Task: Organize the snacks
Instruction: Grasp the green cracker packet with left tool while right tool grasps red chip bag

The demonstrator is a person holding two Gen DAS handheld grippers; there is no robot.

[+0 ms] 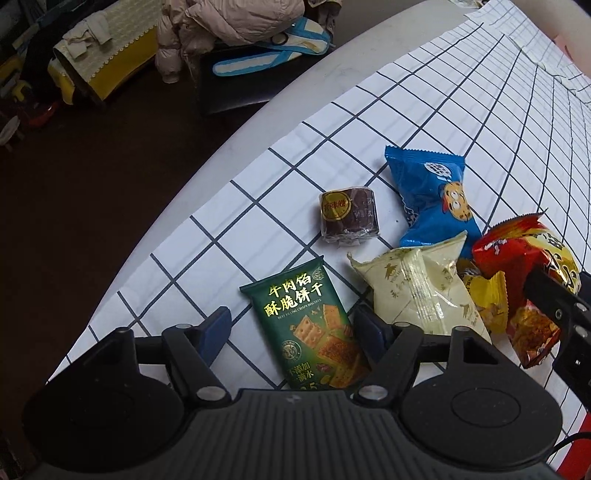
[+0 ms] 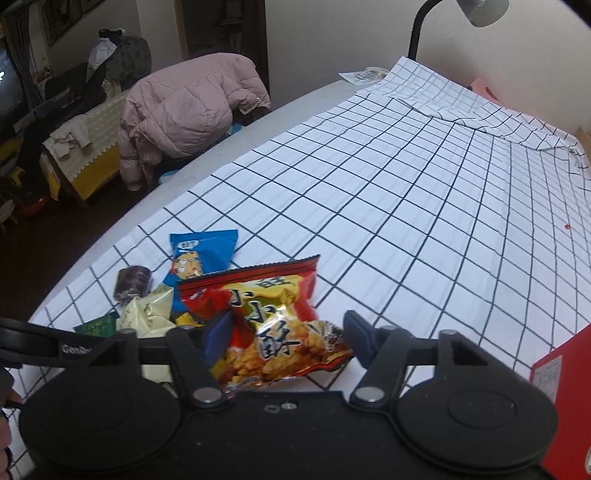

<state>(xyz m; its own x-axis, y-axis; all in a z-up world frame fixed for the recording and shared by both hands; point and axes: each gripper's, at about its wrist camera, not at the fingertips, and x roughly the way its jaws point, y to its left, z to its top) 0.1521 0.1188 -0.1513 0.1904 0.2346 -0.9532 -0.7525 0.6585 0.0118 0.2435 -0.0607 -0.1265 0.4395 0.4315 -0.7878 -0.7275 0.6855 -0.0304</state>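
Several snack packs lie on a white grid tablecloth point(image 1: 369, 122). My left gripper point(image 1: 295, 325) is open, its fingers on either side of a green biscuit pack point(image 1: 314, 328). Near it lie a brown round roll point(image 1: 349, 216), a blue cookie pack point(image 1: 432, 199), a cream pack point(image 1: 417, 291), a small yellow pack point(image 1: 484, 295) and a red-yellow rice cracker bag point(image 1: 524, 280). My right gripper point(image 2: 286, 339) is open around the red-yellow bag point(image 2: 273, 325). The blue pack point(image 2: 201, 254), the roll point(image 2: 133, 282) and the cream pack point(image 2: 147, 314) show to its left.
A red box point(image 2: 561, 391) stands at the right edge. The table edge point(image 1: 207, 162) runs along the left, with dark floor, a chair and a pink jacket point(image 2: 184, 107) beyond. A lamp point(image 2: 476, 11) stands at the far end. The cloth point(image 2: 424, 192) stretches far right.
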